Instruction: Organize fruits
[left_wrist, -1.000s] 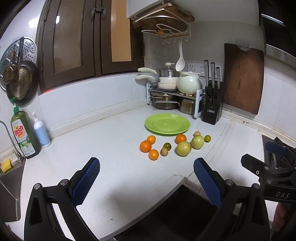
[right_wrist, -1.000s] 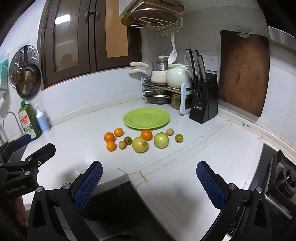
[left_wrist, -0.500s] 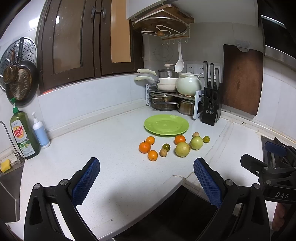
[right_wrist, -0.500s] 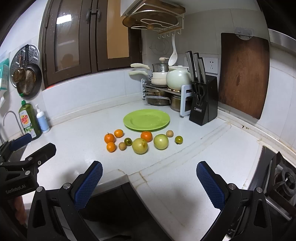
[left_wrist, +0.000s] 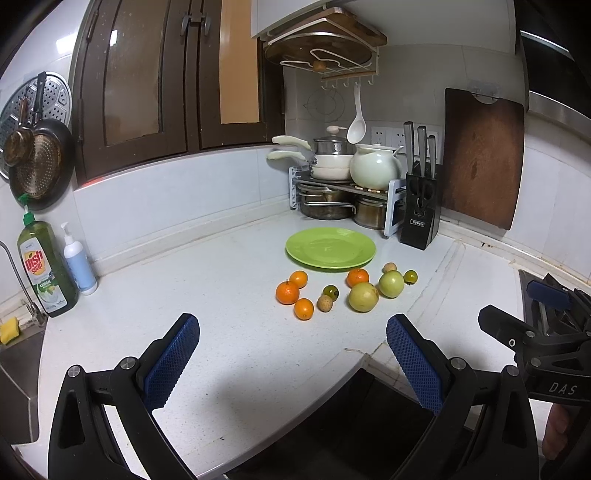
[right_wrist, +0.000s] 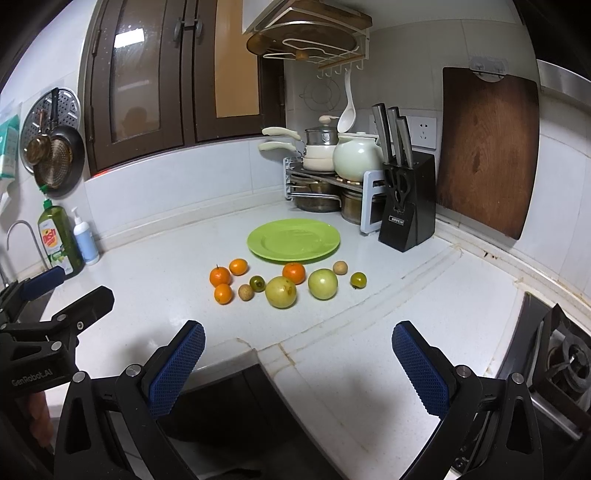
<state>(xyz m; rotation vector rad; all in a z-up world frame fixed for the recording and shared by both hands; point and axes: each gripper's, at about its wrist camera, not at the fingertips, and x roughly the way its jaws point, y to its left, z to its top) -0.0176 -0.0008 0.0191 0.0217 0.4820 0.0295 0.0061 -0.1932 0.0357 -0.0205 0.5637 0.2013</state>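
Note:
A bare green plate (left_wrist: 330, 247) (right_wrist: 293, 240) lies on the white counter. In front of it sits a loose cluster of fruit: several small oranges (left_wrist: 287, 292) (right_wrist: 220, 276), a yellow-green apple (left_wrist: 363, 296) (right_wrist: 281, 291), a green apple (left_wrist: 390, 283) (right_wrist: 323, 283), two small dark green fruits (right_wrist: 358, 279) and two small brown ones (right_wrist: 246, 292). My left gripper (left_wrist: 291, 363) hangs open over the counter's front edge, well short of the fruit, nothing between its fingers. My right gripper (right_wrist: 297, 365) is open too, empty, at the same distance.
A pot rack with a teapot (left_wrist: 375, 171) and a black knife block (left_wrist: 421, 218) stand behind the plate. A wooden cutting board (right_wrist: 487, 155) leans on the right wall. Dish soap (left_wrist: 46, 266) and a sink lie far left; a stove (right_wrist: 561, 354) sits far right.
Both views have shifted very slightly, the fruit sitting a touch lower and nearer. Both grippers stay open and nothing on the counter has moved.

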